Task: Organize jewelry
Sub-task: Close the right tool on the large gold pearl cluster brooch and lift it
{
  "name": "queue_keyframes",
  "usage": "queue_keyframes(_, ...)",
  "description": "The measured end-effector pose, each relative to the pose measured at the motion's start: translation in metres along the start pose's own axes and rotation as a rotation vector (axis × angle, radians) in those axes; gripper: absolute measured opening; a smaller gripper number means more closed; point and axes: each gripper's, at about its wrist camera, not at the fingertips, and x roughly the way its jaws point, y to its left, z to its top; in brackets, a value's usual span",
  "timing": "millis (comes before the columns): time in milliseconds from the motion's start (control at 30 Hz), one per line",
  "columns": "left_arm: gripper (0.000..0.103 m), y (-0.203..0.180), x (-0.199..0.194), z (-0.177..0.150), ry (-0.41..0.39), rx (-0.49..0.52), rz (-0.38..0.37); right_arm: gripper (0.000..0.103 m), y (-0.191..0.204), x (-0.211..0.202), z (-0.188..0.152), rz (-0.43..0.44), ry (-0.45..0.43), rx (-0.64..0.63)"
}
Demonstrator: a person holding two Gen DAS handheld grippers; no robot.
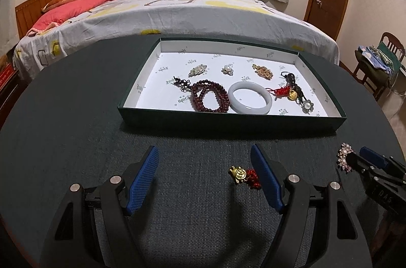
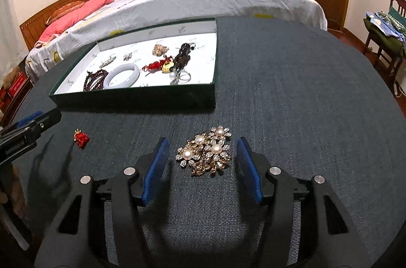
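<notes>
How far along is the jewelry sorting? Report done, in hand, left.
Done: bangle, red beads, small brooches and charms lie in the box.
In hand: nothing gripped; the open right gripper straddles the pearl brooch, and the open left gripper has the gold charm by one finger.
Left: both pieces, on the table.

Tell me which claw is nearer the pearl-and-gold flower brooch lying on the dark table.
Right claw: it straddles the pearl-and-gold flower brooch. Left claw sits farther left.

Rough matt dark woven cloth table cover (image 2: 291, 90); on it, a glittering gold-metal pearl flower brooch (image 2: 205, 154); beyond it, a paper-lined green cardboard tray (image 2: 137, 98).
</notes>
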Motion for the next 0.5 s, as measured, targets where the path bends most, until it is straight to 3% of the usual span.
queue_keyframes(200, 0.072, -0.001, 0.001, 0.0, 0.006, 0.003, -0.004, 0.058, 0.002, 0.01, -0.004, 0.005, 0.037, -0.008)
queue_keyframes(433, 0.072, 0.001, 0.004, -0.001, 0.016, -0.005, -0.006, 0.028, 0.0, 0.018, -0.006, 0.017, 0.036, -0.005)
queue_keyframes(500, 0.072, 0.0, 0.005, -0.001, 0.018, -0.002, -0.008, 0.026, 0.001, 0.018, -0.006, 0.017, 0.032, -0.009)
